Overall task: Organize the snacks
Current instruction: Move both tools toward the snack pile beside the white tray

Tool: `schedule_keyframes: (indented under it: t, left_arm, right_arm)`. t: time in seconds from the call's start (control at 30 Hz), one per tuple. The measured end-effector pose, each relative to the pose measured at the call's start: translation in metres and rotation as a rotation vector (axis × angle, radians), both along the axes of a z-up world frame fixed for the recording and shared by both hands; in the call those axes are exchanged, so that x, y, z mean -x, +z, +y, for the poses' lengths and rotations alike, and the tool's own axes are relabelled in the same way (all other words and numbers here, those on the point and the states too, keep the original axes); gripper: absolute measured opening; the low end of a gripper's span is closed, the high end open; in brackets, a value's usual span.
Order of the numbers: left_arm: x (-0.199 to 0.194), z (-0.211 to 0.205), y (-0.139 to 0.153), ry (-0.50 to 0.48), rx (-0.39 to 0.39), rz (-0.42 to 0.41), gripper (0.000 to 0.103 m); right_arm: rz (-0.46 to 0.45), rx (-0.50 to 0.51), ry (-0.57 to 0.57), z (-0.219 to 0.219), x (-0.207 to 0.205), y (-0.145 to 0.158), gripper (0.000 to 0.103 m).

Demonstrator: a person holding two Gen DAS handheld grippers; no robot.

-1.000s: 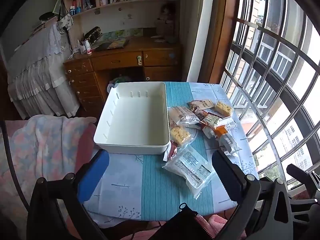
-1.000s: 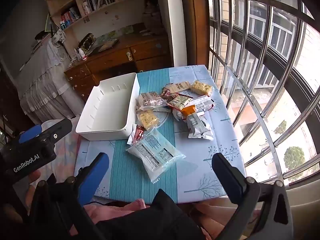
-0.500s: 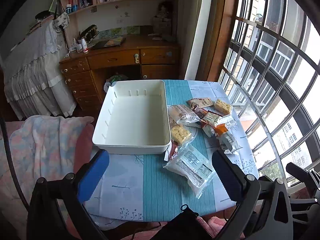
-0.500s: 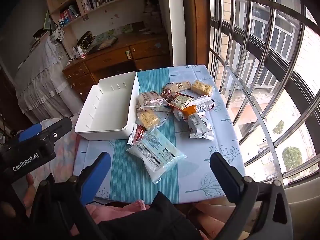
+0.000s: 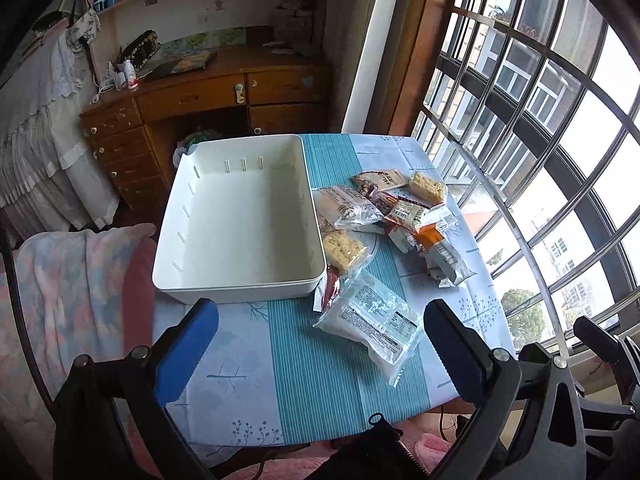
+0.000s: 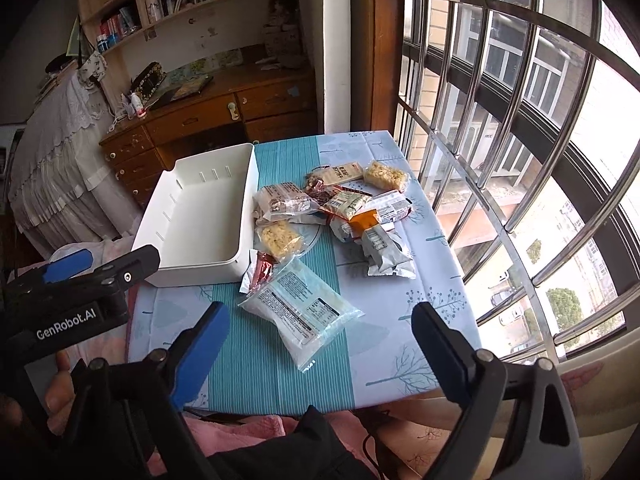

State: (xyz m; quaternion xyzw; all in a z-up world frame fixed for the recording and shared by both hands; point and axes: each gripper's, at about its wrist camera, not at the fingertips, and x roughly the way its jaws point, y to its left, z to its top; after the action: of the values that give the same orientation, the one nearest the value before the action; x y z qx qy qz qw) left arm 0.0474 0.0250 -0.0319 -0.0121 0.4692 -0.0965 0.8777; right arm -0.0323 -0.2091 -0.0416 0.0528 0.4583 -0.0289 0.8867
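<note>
An empty white bin [image 5: 240,220] [image 6: 200,224] stands on the left of a small table with a blue patterned cloth [image 5: 304,360] [image 6: 400,320]. Several snack packets lie in a pile to its right [image 5: 400,216] [image 6: 340,208]. A large clear packet with a white label [image 5: 372,320] [image 6: 300,308] lies nearest me. A silver packet [image 6: 384,252] lies right of the pile. My left gripper [image 5: 320,344] is open and empty above the table's near edge. My right gripper [image 6: 320,344] is open and empty, just short of the clear packet. The left gripper also shows in the right wrist view [image 6: 80,280].
A barred window [image 5: 540,140] runs along the right side of the table. A wooden desk with drawers [image 5: 208,96] stands behind it. A bed with a pastel blanket [image 5: 60,280] is at the left. Pink cloth [image 6: 248,428] lies below the table's near edge.
Both grippers have moved a little forward toward the table; the bin and the packets look larger. Nothing on the table has moved.
</note>
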Motion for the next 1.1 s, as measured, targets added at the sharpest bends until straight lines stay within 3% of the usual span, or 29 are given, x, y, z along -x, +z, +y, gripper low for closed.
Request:
schedule_keyframes:
  t: [0.33,0.77,1.1]
  left_arm:
    - [-0.021,-0.011,-0.017,-0.080,-0.002,0.077,0.102]
    - [-0.055,-0.010,-0.056,0.029,0.063,0.249,0.102]
    - [-0.072,-0.029,-0.095,0.141,0.082,0.418,0.102]
  right_arm:
    - [-0.008,-0.002,-0.115,-0.003,0.005,-0.002,0.081]
    - [0.001,0.043,-0.102,-0.017,-0.018,-0.010,0.073]
    - [0.023,0.079,0.018,-0.037,-0.054,-0.027,0.067]
